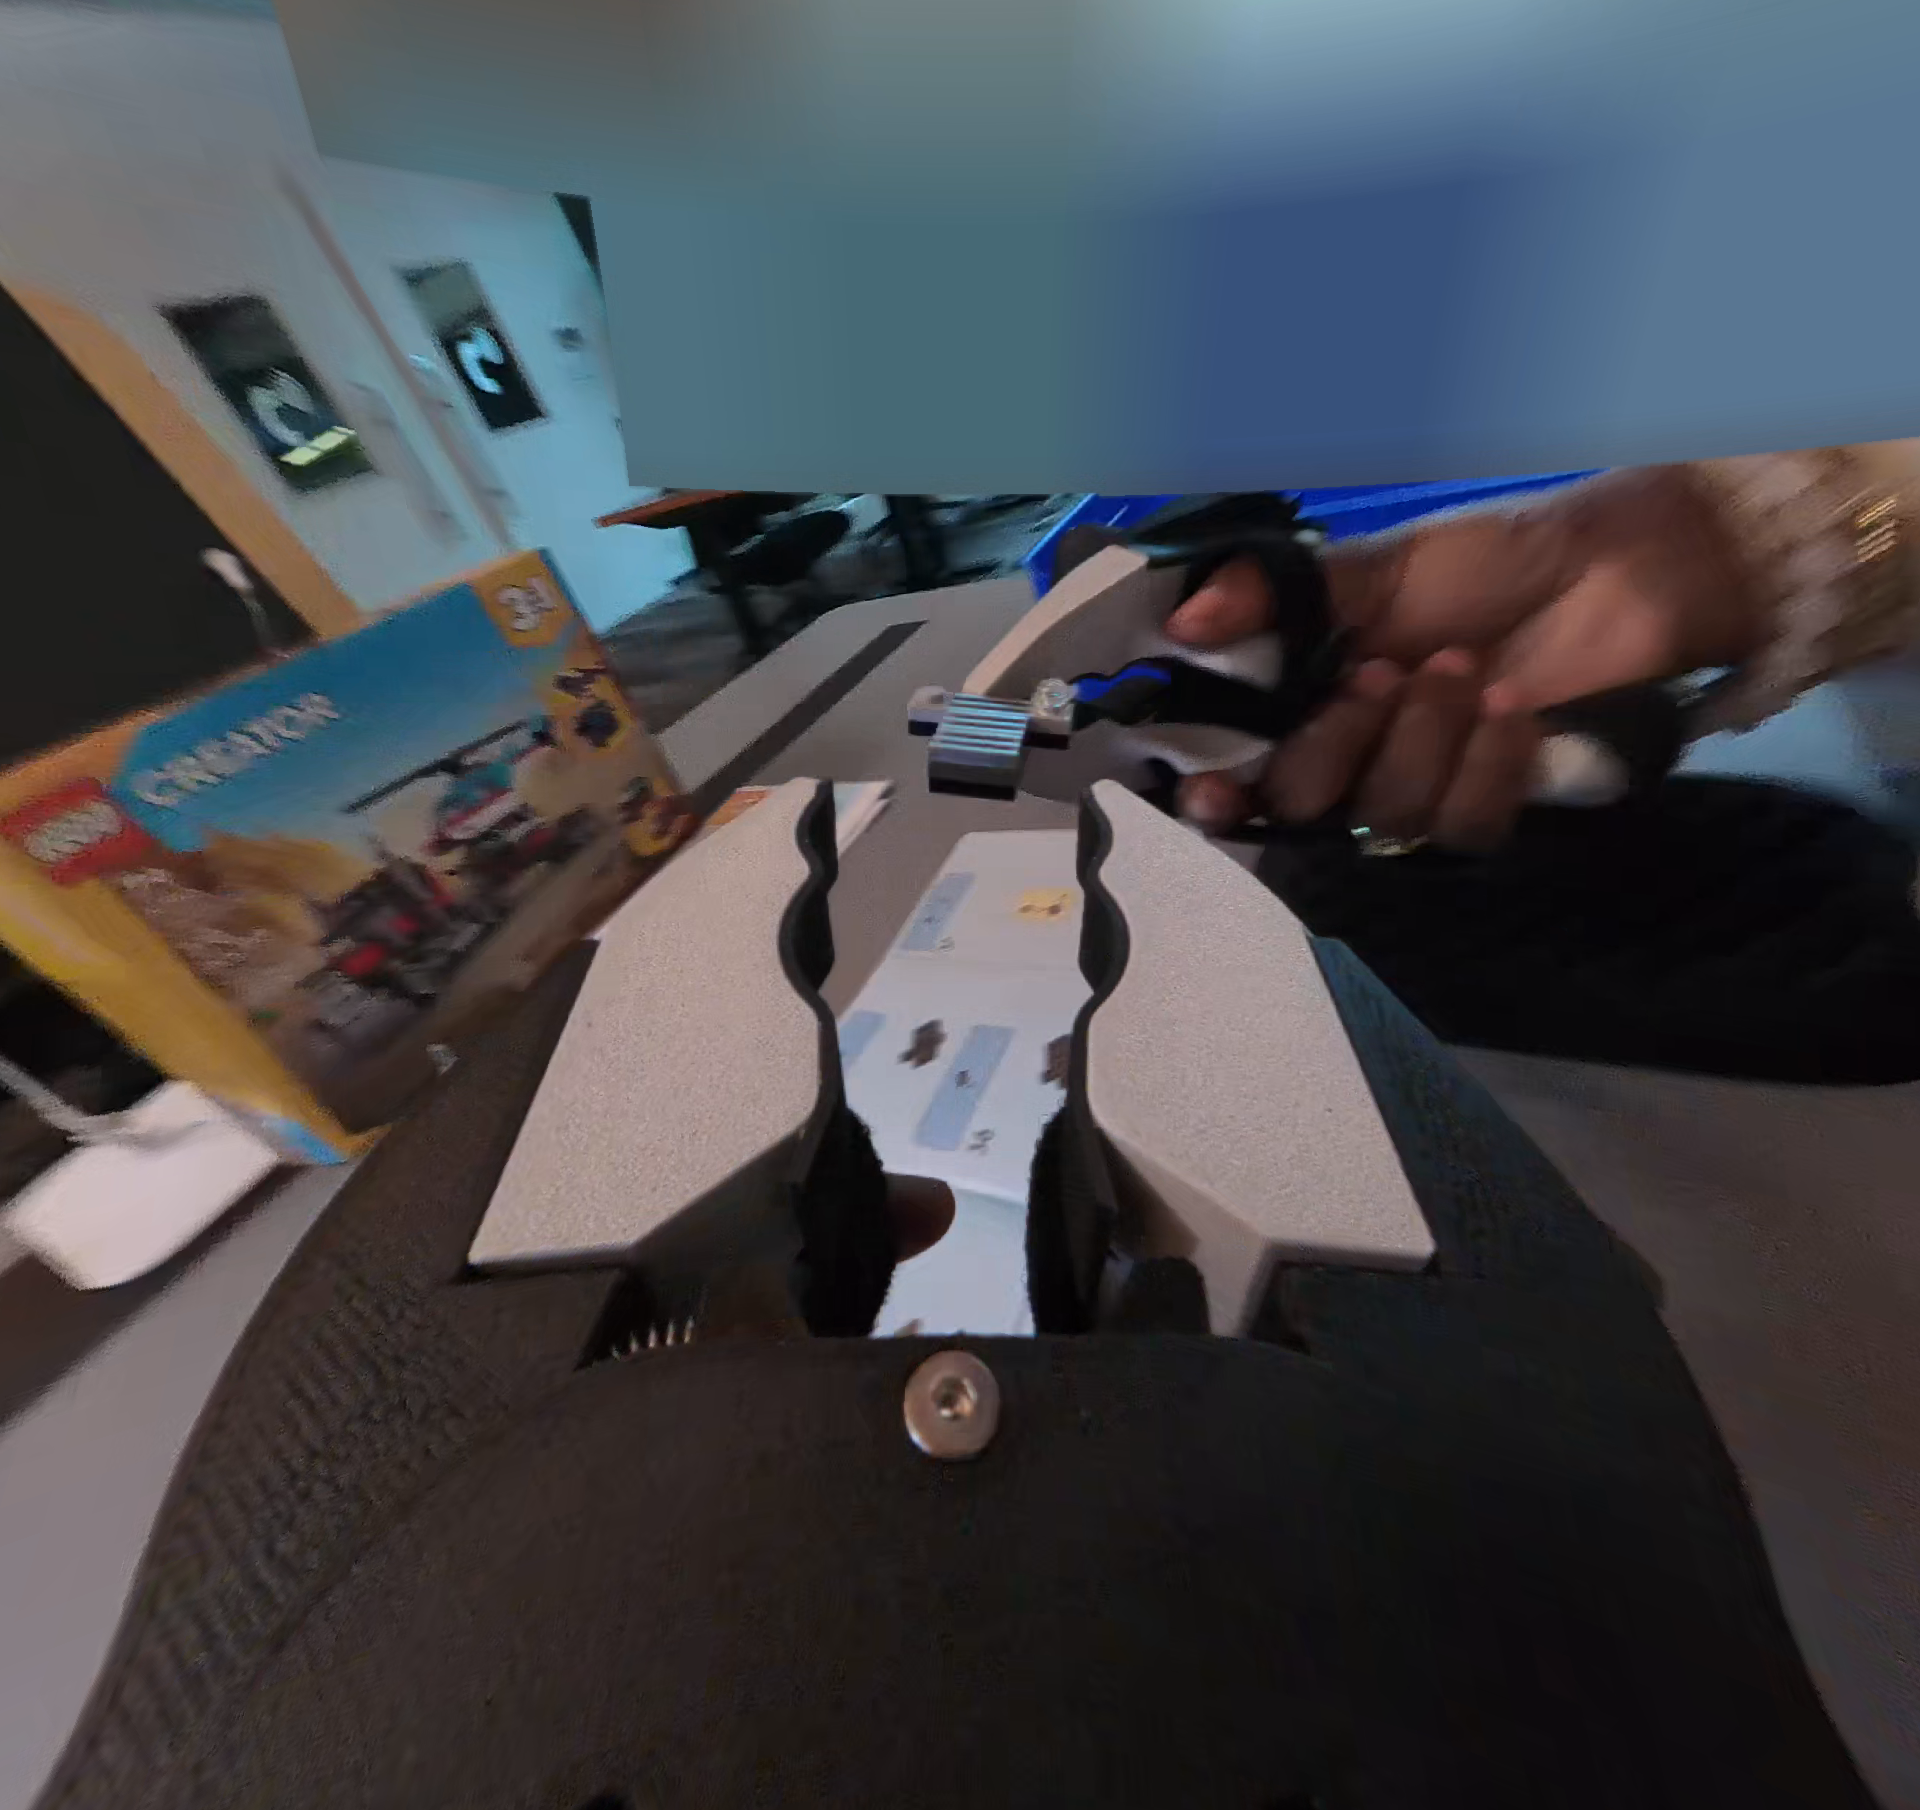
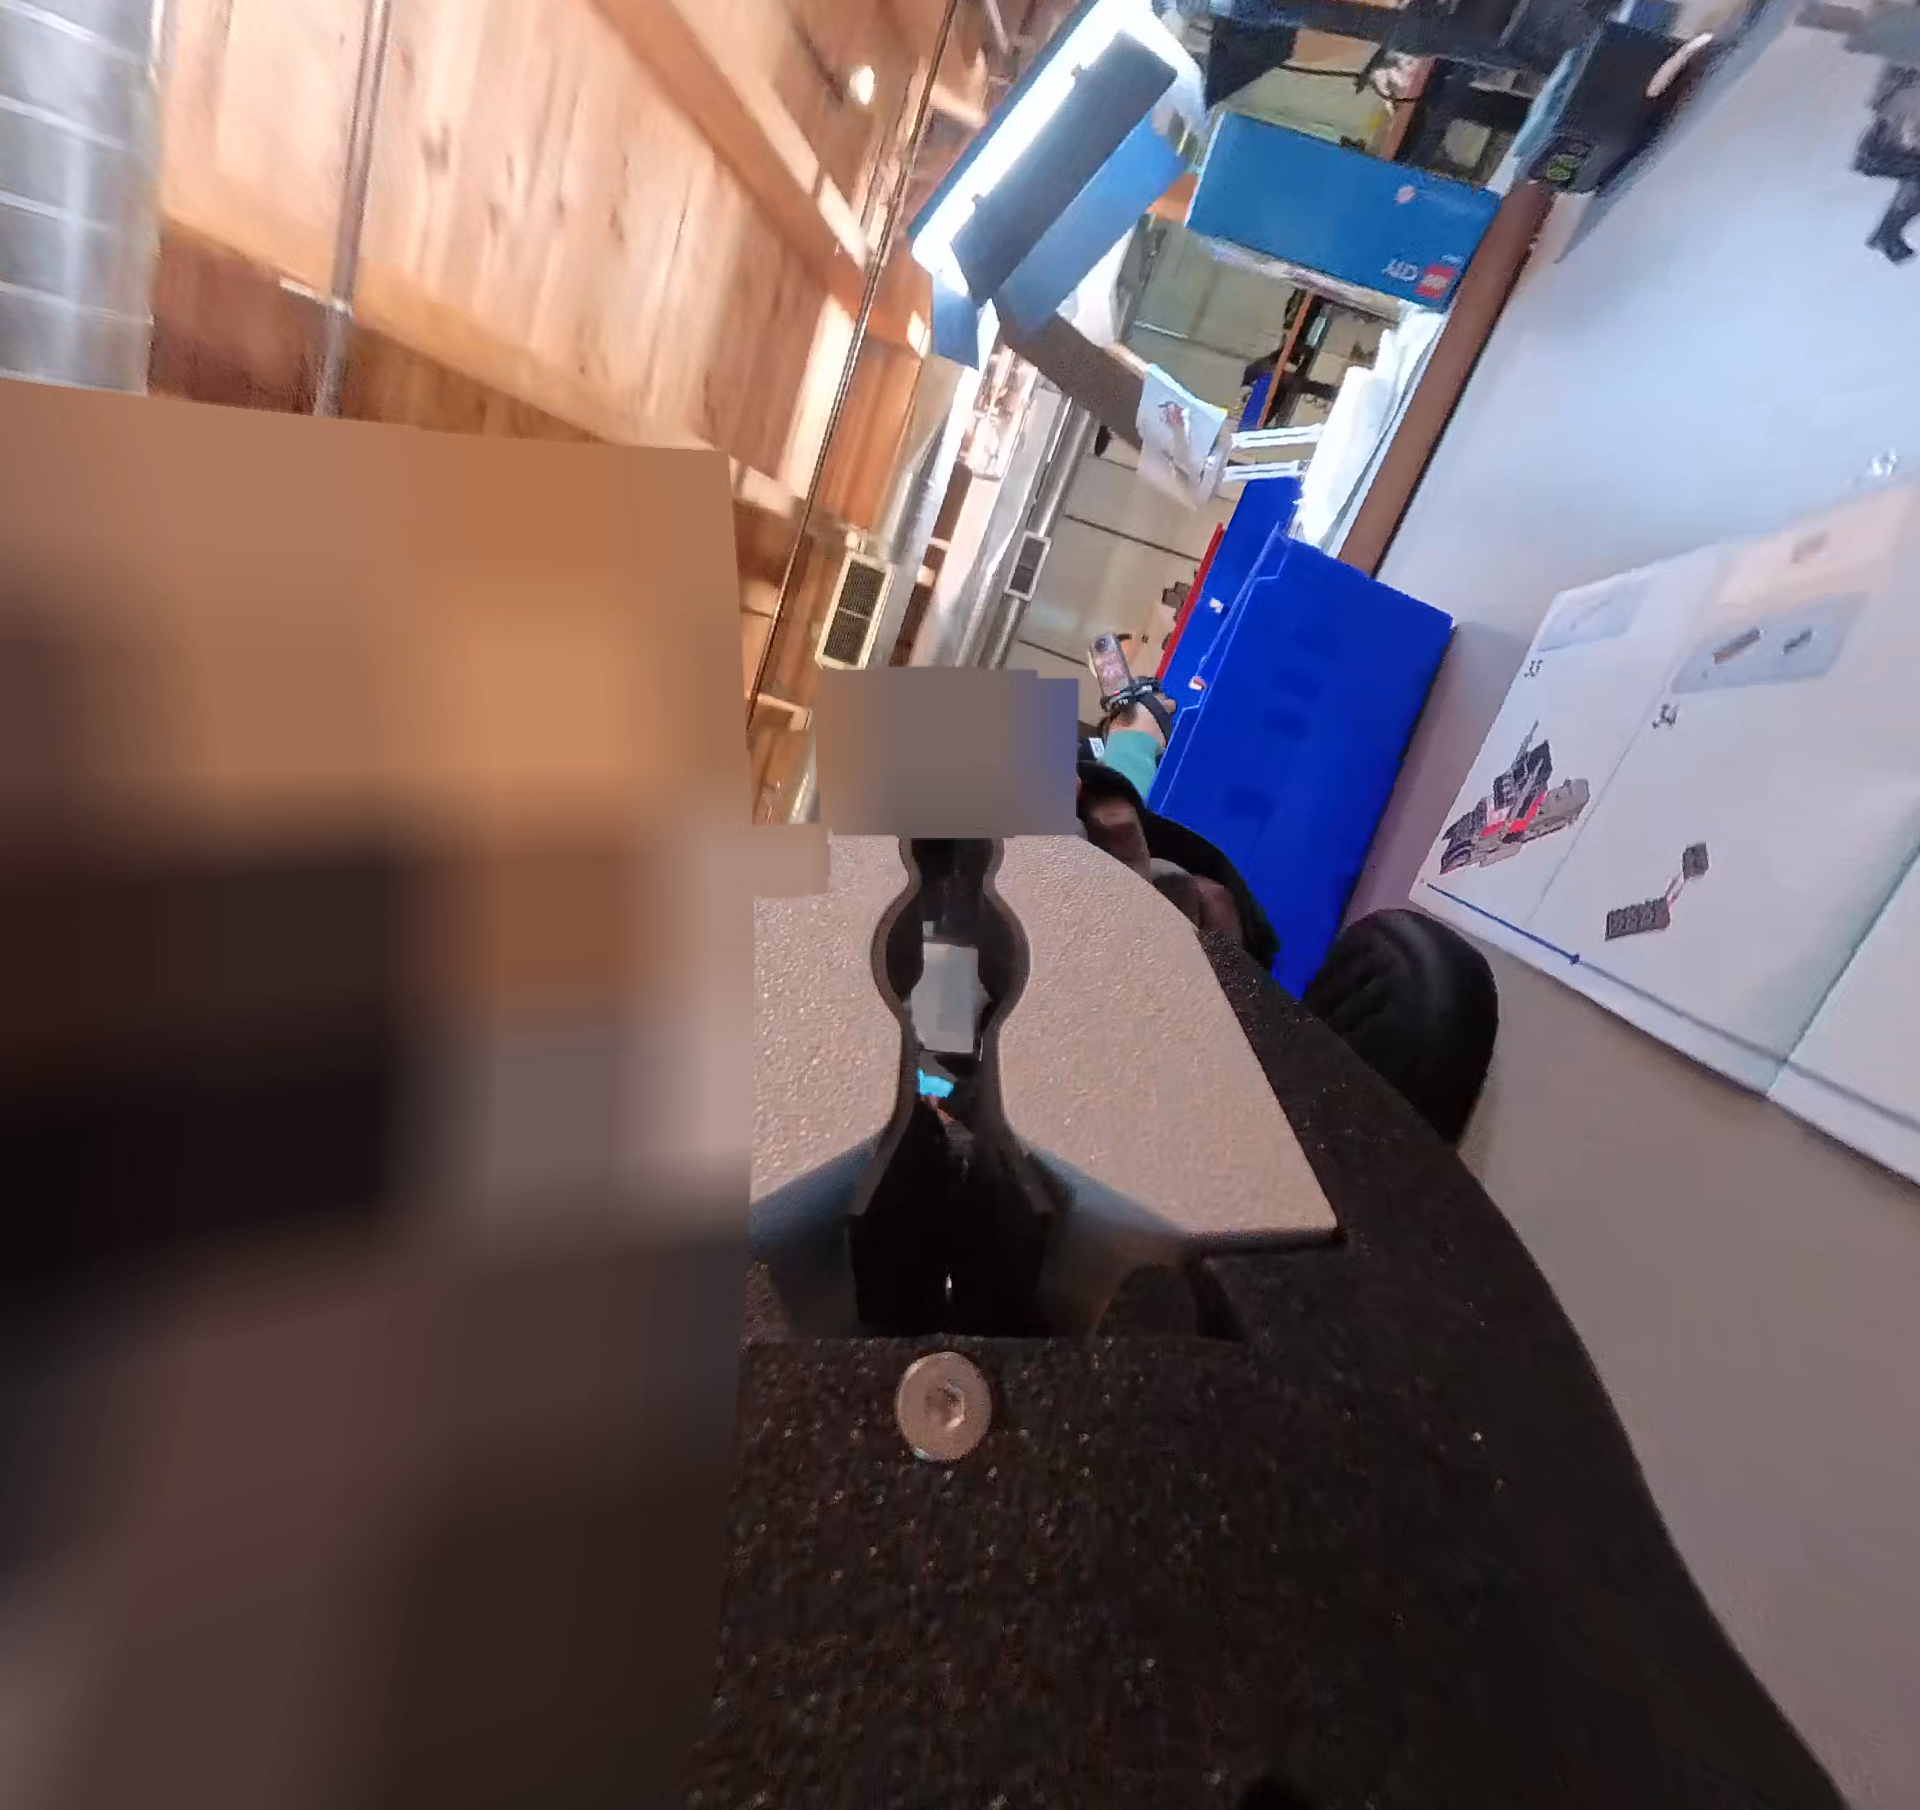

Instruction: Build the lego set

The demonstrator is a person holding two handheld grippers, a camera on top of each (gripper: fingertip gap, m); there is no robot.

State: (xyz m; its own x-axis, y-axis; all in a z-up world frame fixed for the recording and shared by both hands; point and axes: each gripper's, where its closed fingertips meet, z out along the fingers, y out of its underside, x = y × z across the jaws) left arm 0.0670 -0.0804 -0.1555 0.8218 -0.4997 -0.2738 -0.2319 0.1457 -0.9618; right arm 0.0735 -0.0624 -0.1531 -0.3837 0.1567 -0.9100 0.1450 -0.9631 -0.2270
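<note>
My left gripper (image 1: 951,825) is open and empty, and hovers over the open instruction booklet (image 1: 966,981). Just beyond its tips, my right gripper (image 1: 1091,711) comes in from the right, held by a hand, and is shut on one end of a small grey lego assembly (image 1: 982,737) with a ribbed top. The assembly hangs in the air above the table. In the right wrist view the scene is rolled sideways. There the right gripper (image 2: 945,856) has its jaws nearly together, with a grey piece and a bit of blue showing in the gap. Its tips are partly hidden by a blur patch.
A lego box (image 1: 343,825) stands tilted at the left of the grey table (image 1: 1662,1293). A dark cloth (image 1: 1610,929) lies on the right. The booklet (image 2: 1662,825) and blue bins (image 2: 1299,773) show in the right wrist view.
</note>
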